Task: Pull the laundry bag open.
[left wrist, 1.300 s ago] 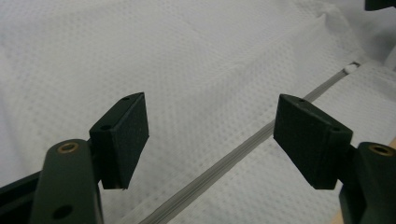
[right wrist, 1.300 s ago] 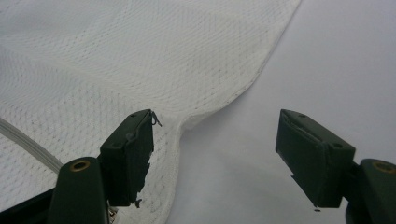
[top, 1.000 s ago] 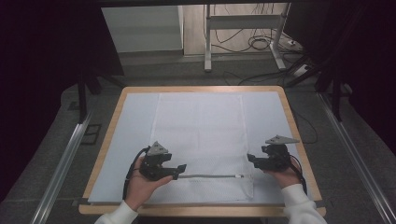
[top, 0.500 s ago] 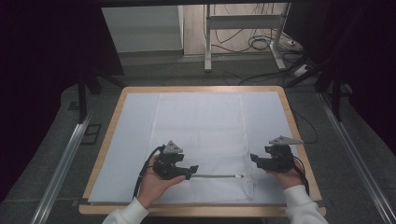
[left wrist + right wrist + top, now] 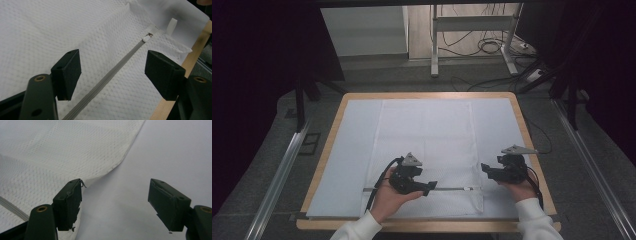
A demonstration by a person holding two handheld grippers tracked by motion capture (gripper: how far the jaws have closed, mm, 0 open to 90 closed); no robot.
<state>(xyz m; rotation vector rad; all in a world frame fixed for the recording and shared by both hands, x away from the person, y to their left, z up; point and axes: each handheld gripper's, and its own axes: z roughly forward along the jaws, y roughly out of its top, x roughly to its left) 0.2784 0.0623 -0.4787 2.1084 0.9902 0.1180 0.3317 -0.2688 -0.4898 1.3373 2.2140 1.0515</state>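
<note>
A white mesh bag (image 5: 427,135) lies flat on the white sheet covering the table (image 5: 427,95). Its grey zipper (image 5: 452,188) runs along the near edge. My left gripper (image 5: 432,186) hovers over the zipper with its jaws pointing right. In the left gripper view it stands open (image 5: 112,62), with the zipper (image 5: 107,78) passing between its jaws and the white zipper pull (image 5: 146,38) farther ahead. My right gripper (image 5: 486,170) is at the bag's right edge, pointing left. It is open (image 5: 115,192), its left jaw touching the mesh edge (image 5: 100,173), nothing gripped.
A white loop tab (image 5: 172,26) sticks out past the zipper's end, close to the wooden table edge (image 5: 195,57). Metal rails (image 5: 282,175) run along both sides of the table. Desk legs and cables (image 5: 492,47) lie on the floor behind it.
My left gripper has slid right along the zipper towards the right gripper. The right gripper has stayed in place.
</note>
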